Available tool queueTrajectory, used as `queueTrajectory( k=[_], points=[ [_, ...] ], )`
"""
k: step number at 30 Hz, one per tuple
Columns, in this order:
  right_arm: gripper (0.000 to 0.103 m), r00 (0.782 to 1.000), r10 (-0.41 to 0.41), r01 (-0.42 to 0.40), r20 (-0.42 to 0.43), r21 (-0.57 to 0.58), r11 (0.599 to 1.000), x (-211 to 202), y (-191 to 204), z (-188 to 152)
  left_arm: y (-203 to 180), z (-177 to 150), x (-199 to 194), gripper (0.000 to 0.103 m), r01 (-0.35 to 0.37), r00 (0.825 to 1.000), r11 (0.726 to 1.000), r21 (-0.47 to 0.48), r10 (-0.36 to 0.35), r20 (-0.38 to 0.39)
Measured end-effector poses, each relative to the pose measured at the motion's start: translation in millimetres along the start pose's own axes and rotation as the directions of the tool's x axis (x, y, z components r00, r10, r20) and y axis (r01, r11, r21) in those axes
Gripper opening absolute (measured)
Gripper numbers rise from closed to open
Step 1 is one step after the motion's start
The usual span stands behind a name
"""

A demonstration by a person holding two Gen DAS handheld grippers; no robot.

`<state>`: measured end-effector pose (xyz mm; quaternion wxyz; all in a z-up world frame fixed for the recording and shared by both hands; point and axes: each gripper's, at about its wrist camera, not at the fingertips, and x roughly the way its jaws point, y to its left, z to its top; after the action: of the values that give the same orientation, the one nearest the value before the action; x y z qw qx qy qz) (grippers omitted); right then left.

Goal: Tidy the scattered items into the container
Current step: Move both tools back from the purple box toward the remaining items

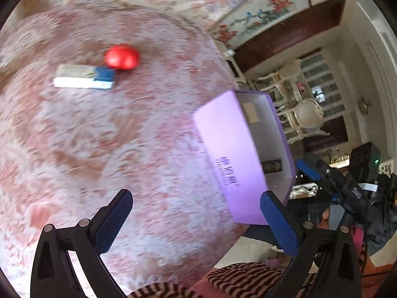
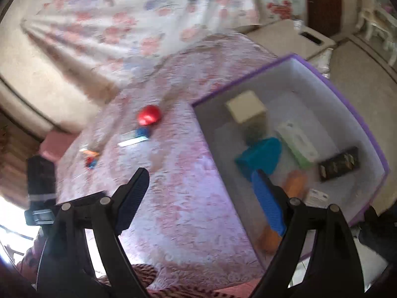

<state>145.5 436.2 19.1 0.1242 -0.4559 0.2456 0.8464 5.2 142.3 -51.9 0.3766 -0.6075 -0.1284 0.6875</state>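
On the far left of the pink patterned cloth [image 2: 178, 193], as the right wrist camera saw it, a small orange and blue item [image 2: 90, 157] lay alone, too blurred to name. Next to the right came the flat white and blue packet [image 1: 84, 77], and just beside its blue end sat the red tomato-like object [image 1: 121, 56], close enough that I could not tell whether the two touched. The left gripper [image 1: 196, 219] hung above bare cloth, its tongs spread fully apart with nothing between them. The right gripper [image 2: 202, 197] also stood apart and empty, its blue pad over the near edge of the purple box [image 1: 230, 154]. That container sat at the right edge of the cloth, already holding a cream carton [image 2: 245, 110], a teal piece [image 2: 260, 156], a white and green packet [image 2: 297, 144], a dark patterned pack [image 2: 340, 164] and something orange [image 2: 295, 182]. The step in hand seemed to be a reach for the remaining loose things. Doing it well likely meant taking the round red piece first, squarely across its widest part so it would not roll, then coming low along the long edges of the flat packet, since a thin box on soft cloth could slide away or snag fabric in the pads.
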Motion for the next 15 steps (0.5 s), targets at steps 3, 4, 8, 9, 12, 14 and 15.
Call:
queueTrajectory(
  k=[3, 4, 8, 9, 12, 14, 15],
  points=[
    [0.087, 0.993, -0.115, 0.11, 0.028, 0.155, 0.982, -2.1, -47.7, 1.9, 21.1, -1.4, -7.7, 0.103, -0.001, 1.0, 1.0, -0.028, 0.001, -0.003],
    [0.089, 0.988, -0.155, 0.148, 0.018, 0.205, 0.968, 0.6, -67.4, 3.0, 27.7, -1.0, -9.4, 0.103, 0.005, 1.0, 0.999, -0.039, -0.006, -0.005],
    [0.093, 0.944, -0.277, 0.322, -0.182, 0.31, 0.894, 39.9, -124.2, 10.4, 38.5, -0.9, -18.9, 0.103, -0.005, 1.0, 1.0, -0.023, 0.004, -0.013],
    [0.093, 0.926, -0.298, 0.362, -0.23, 0.326, 0.873, 49.5, -134.5, 12.4, 39.9, -1.3, -21.6, 0.103, -0.007, 1.0, 1.0, -0.017, 0.007, -0.013],
    [0.093, 0.9, -0.313, 0.406, -0.304, 0.325, 0.854, 77.6, -149.3, 22.4, 47.7, -3.9, -30.0, 0.103, -0.021, 1.0, 1.0, -0.006, 0.021, -0.01],
    [0.094, 0.93, -0.301, 0.361, -0.208, 0.383, 0.85, 73.8, -154.8, 33.1, 56.8, -6.4, -38.3, 0.103, -0.03, 1.0, 0.999, -0.02, 0.03, -0.003],
    [0.094, 0.955, -0.262, 0.295, -0.136, 0.413, 0.862, 67.3, -154.9, 36.4, 62.6, -8.1, -43.3, 0.103, -0.035, 0.999, 0.999, -0.03, 0.035, 0.003]
  ],
)
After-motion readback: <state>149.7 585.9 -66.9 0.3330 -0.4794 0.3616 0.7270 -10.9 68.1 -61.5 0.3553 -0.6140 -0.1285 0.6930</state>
